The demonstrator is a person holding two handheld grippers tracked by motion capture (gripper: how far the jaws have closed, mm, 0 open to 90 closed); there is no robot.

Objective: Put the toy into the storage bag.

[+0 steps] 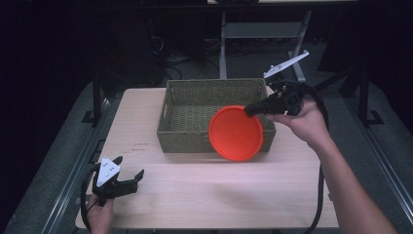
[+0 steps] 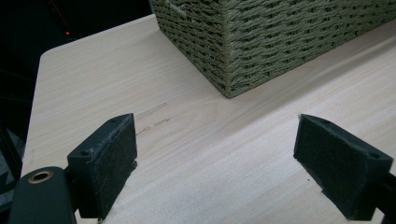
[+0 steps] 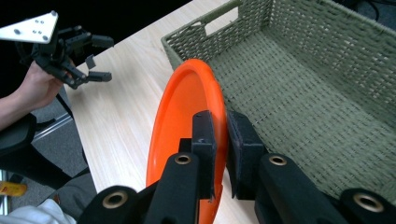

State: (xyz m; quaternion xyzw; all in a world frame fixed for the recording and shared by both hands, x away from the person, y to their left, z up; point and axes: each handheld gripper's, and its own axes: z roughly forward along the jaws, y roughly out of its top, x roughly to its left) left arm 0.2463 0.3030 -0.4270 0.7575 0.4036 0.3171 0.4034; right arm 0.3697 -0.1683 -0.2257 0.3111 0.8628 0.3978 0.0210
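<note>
Right gripper (image 1: 251, 110) fingers clamp orange plate (image 1: 236, 133) over basket (image 1: 185, 141) front rim; left gripper (image 1: 130, 178) fingers gape.

Light falls from above onto the pale wooden table (image 1: 204, 190), which is evenly bright in the high view, while the room behind and to both sides sinks into near black. The orange plate (image 1: 236, 133) glows saturated, almost flat, with little shading. A soft shadow lies along the near foot of the woven basket (image 1: 175, 141). In the left gripper view the pads (image 2: 105, 158) look slightly soft, the basket weave sharper. The right gripper view is grainy, its near jaws blurred.
</note>
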